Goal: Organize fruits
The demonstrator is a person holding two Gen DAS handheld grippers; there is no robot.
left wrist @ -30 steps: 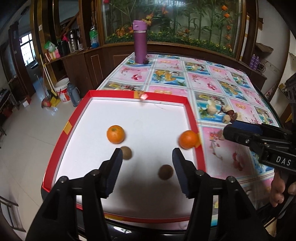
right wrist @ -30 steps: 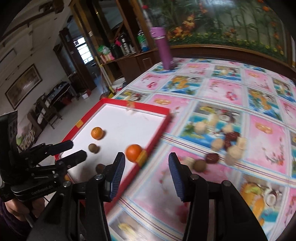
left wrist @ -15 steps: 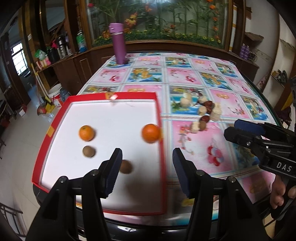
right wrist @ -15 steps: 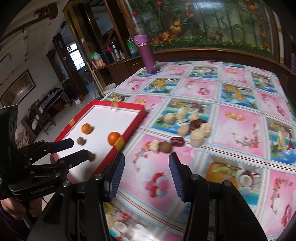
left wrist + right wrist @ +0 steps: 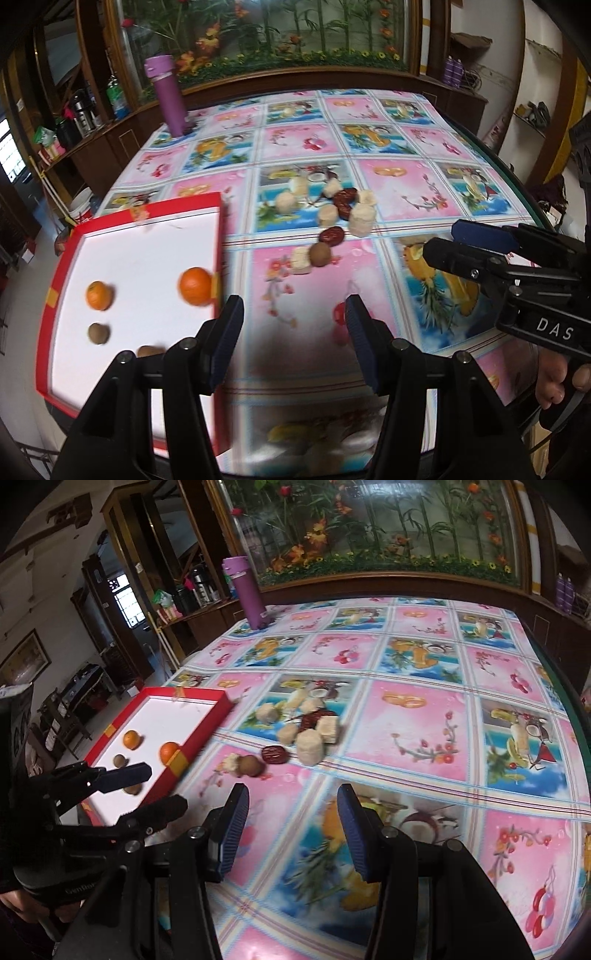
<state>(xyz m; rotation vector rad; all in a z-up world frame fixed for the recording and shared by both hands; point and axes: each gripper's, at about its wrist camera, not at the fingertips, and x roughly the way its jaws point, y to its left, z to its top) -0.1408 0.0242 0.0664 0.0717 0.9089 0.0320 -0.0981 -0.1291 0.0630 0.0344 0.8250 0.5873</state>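
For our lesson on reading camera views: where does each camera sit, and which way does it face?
Left wrist: on the left gripper, looking down over the table; the right gripper and some fingers show.
Right wrist: on the right gripper, facing the same way; the left gripper shows.
Shared: red tray, oranges, purple bottle.

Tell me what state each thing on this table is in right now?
Left tool: open, empty.
Right tool: open, empty.
Red tray: flat on the table, holding two oranges and brown fruits.
Purple bottle: upright, lid on.
Loose brown fruit: on the cloth, outside the tray.
Pale pieces and dark dates: clustered on the cloth.
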